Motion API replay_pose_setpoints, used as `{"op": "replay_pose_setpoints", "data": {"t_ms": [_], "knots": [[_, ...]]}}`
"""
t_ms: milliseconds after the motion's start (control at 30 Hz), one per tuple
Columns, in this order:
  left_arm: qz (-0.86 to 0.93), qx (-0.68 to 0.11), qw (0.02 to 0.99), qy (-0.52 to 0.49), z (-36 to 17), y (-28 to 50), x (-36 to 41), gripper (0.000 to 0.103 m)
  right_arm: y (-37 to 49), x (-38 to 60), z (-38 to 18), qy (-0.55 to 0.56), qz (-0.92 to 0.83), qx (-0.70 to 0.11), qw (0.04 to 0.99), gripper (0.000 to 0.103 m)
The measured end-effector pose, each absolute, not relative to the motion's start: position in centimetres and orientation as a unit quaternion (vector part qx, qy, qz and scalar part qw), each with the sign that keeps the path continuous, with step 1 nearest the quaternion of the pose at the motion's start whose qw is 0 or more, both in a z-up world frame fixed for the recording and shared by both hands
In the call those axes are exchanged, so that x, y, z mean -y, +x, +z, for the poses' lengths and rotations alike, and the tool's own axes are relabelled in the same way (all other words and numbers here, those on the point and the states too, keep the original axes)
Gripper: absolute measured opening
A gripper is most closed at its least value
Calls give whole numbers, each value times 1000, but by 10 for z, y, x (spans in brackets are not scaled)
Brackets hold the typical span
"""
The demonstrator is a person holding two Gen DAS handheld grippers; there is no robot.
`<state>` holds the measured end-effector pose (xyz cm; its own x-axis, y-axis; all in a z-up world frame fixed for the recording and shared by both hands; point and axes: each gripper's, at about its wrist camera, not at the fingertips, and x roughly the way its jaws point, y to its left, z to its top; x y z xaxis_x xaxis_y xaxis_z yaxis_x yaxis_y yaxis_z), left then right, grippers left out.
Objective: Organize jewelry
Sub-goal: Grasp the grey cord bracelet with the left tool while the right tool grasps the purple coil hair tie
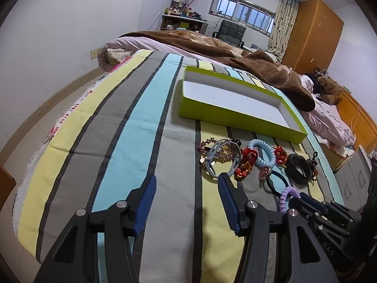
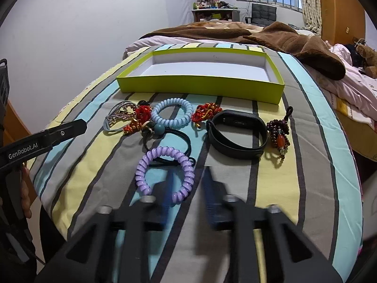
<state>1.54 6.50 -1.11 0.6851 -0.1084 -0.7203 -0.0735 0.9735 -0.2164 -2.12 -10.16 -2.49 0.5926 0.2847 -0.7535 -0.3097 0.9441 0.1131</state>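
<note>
The right gripper [image 2: 188,184] was held spread over a purple spiral hair tie [image 2: 165,173] laid on the striped bed [image 2: 306,165], near the lime-green tray [image 2: 200,86]; the left gripper [image 1: 186,188] was held spread too.

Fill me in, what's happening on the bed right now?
A person with two handheld grippers is about to sort jewelry. The green tray holds nothing yet. The pieces lie on the striped sheet in front of it: blue coil tie, black band, bead charm. The right gripper is open over the purple coil tie, nearly straddling it. The left gripper is open, holding nothing.
</note>
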Motion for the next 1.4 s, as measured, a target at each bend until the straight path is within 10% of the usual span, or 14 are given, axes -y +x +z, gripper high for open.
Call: {"op": "replay_pose_setpoints", "data": {"t_ms": [500,933,1400], "knots": [[-38,-422,902,-82,-18,44,-50,56,-21,118,-10,5,154,-393,907,10],[-40,-427,902,-42,-23,56,-40,17,-14,126,-2,14,149,-383,911,10],[-45,-406,912,-49,-6,48,-43,17,-13,133,6,21,145,-371,917,10]]}}
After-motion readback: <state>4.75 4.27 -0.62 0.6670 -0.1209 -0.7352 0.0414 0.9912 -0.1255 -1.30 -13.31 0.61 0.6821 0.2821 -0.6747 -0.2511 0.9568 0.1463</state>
